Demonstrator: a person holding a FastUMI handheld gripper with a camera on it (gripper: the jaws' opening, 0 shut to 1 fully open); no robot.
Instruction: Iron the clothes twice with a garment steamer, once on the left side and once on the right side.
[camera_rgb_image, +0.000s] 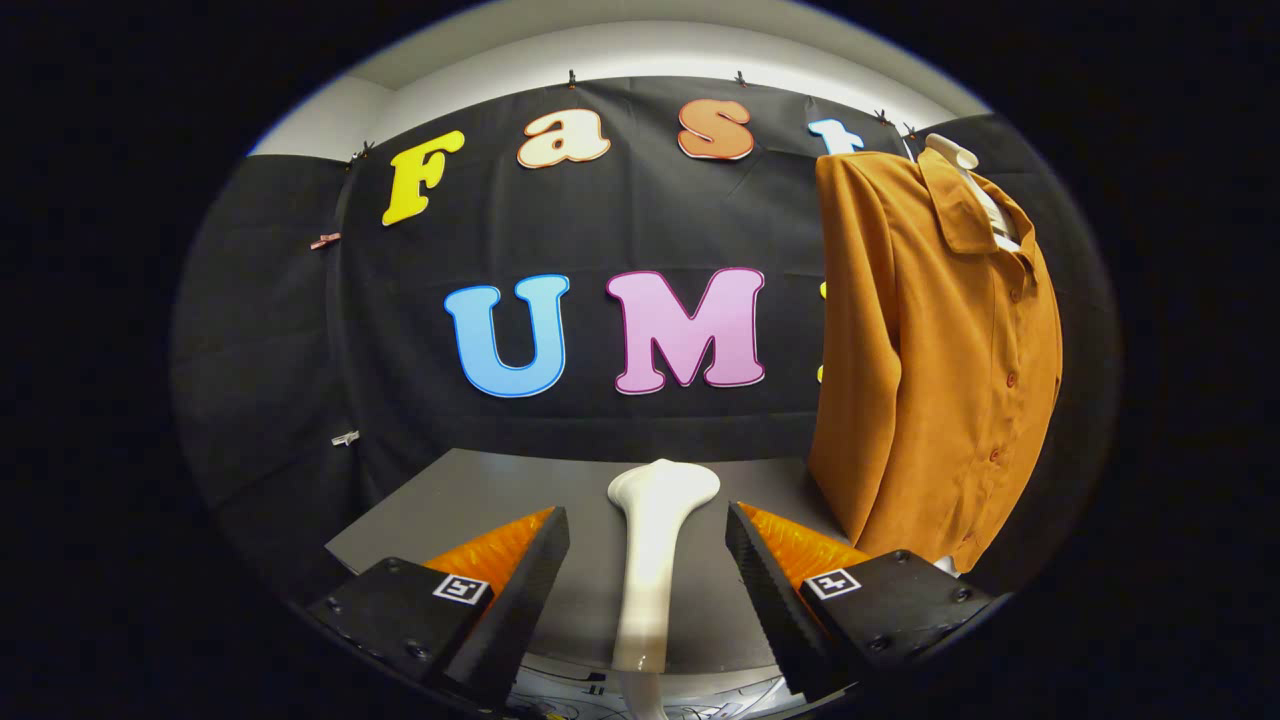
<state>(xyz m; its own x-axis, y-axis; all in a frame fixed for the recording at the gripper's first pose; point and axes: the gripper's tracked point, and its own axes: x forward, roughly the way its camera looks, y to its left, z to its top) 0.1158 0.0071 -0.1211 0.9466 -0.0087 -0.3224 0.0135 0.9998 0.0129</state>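
A white garment steamer (650, 560) stands between my two fingers, its handle running up to a wider head just ahead of them. My gripper (648, 540) is open, and each finger (535, 570) sits a little apart from the handle without touching it. An orange-brown buttoned shirt (935, 350) hangs on a white hanger (965, 165) beyond the right finger, its front turned partly toward me and its hem reaching down to the table.
A grey table (480, 500) lies under the steamer and stretches back to the black booth wall. Cables lie on a white surface near the steamer's base. Open table surface spreads to the left of the steamer.
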